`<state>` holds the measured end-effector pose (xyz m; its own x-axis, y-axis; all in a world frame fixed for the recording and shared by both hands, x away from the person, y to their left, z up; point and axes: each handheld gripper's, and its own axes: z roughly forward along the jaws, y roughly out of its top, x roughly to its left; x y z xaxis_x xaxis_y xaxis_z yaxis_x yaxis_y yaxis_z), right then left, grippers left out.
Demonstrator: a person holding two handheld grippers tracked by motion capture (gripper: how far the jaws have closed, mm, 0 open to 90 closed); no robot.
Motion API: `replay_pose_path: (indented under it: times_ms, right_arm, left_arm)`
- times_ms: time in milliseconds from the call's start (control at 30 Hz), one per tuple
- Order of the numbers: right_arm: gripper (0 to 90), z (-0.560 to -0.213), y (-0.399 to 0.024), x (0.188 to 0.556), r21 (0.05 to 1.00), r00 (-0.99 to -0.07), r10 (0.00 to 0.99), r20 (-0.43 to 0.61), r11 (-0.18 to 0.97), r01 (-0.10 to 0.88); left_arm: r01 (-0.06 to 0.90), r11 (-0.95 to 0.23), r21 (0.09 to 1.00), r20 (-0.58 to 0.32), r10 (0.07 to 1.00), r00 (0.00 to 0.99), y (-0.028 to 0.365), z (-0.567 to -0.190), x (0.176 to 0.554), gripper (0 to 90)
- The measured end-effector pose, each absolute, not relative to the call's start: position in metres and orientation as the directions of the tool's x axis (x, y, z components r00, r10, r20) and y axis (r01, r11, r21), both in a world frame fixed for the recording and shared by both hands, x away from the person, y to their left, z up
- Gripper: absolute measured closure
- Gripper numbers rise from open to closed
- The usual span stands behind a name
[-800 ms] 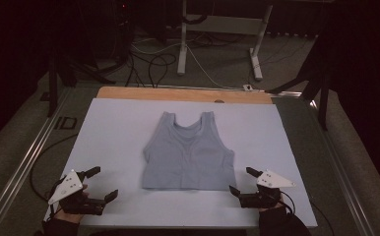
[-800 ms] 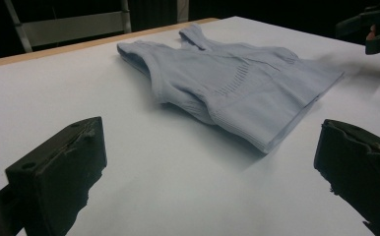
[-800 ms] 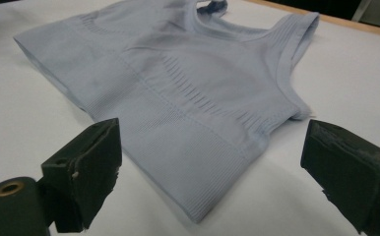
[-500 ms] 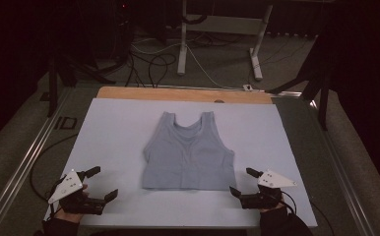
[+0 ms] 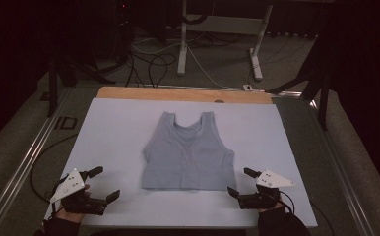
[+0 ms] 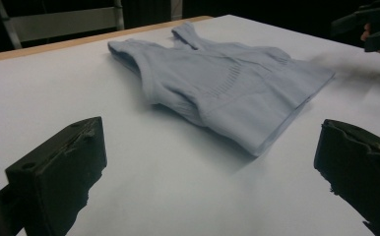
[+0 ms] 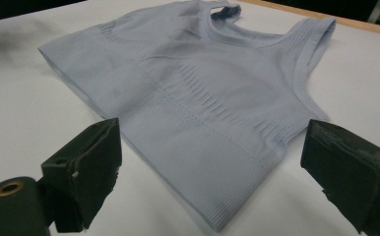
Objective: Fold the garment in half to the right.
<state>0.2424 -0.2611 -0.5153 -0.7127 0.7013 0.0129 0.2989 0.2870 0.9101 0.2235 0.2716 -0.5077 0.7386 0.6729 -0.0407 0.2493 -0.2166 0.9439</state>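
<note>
I have both grippers parked low at the near edge, one on each side of the tank top. My left gripper (image 5: pixel 99 184) has its jaws spread wide with nothing between them, and it sits just off the top's near left corner with a strip of bare sheet between them. My right gripper (image 5: pixel 239 182) is also wide and empty, and it lies closer to the top, just beside its near right corner; in the right gripper view the hem runs between the two black jaws without touching either pad.

I read the wide stance as deliberate. A jaw can slide under or over a thin hem only if it comes in wide, and flanking the garment gives each hand its own corner to take.

The pale blue tank top (image 5: pixel 188 152) lies flat and face up, straps pointing away from me, hem toward me. Spread like that, every edge is free for a pinch. From the left gripper view its left side seam (image 6: pixel 148 88) stands slightly off the sheet, which I judge to be the easiest place to grip.

Under the top is a white sheet (image 5: pixel 114 128) over a table whose wooden far edge (image 5: pixel 178 93) shows beyond the straps. Beyond that, the room is dark, with a white frame stand (image 5: pixel 183 44) and loose cables (image 5: pixel 148 64) on the floor.
</note>
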Motion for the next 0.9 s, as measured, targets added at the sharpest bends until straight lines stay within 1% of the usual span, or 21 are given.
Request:
replay_pose_path:
  times_ms: [333, 467, 600, 667, 800, 900]
  right_arm:
    - [8.5, -0.498, -0.259, 0.237, 0.919, -0.693, 0.721, 0.005, 0.269, 0.287]
    - [8.5, -0.484, -0.258, 0.234, 0.919, -0.692, 0.722, -0.023, 0.288, 0.269]
    - [8.5, -0.468, -0.258, 0.231, 0.931, -0.704, 0.710, -0.011, 0.263, 0.251]
    - [8.5, -0.460, -0.257, 0.232, 0.933, -0.708, 0.706, -0.023, 0.270, 0.239]
    - [8.5, -0.449, -0.254, 0.238, 0.934, -0.709, 0.704, -0.038, 0.277, 0.225]
    - [8.5, -0.436, -0.250, 0.249, 0.938, -0.707, 0.706, -0.046, 0.275, 0.213]
  left_arm:
    - [0.248, -0.223, 0.943, -0.050, 0.641, 0.766, 0.261, -0.498, 0.220, 0.2]
    - [0.246, -0.230, 0.941, -0.046, 0.636, 0.770, 0.258, -0.491, 0.220, 0.2]
    - [0.258, -0.238, 0.936, -0.050, 0.638, 0.768, 0.254, -0.485, 0.223, 0.2]
    - [0.252, -0.252, 0.934, -0.037, 0.635, 0.772, 0.250, -0.481, 0.225, 0.2]
    - [0.259, -0.262, 0.930, -0.038, 0.631, 0.775, 0.246, -0.474, 0.228, 0.2]
    - [0.261, -0.276, 0.925, -0.033, 0.626, 0.779, 0.243, -0.464, 0.232, 0.2]
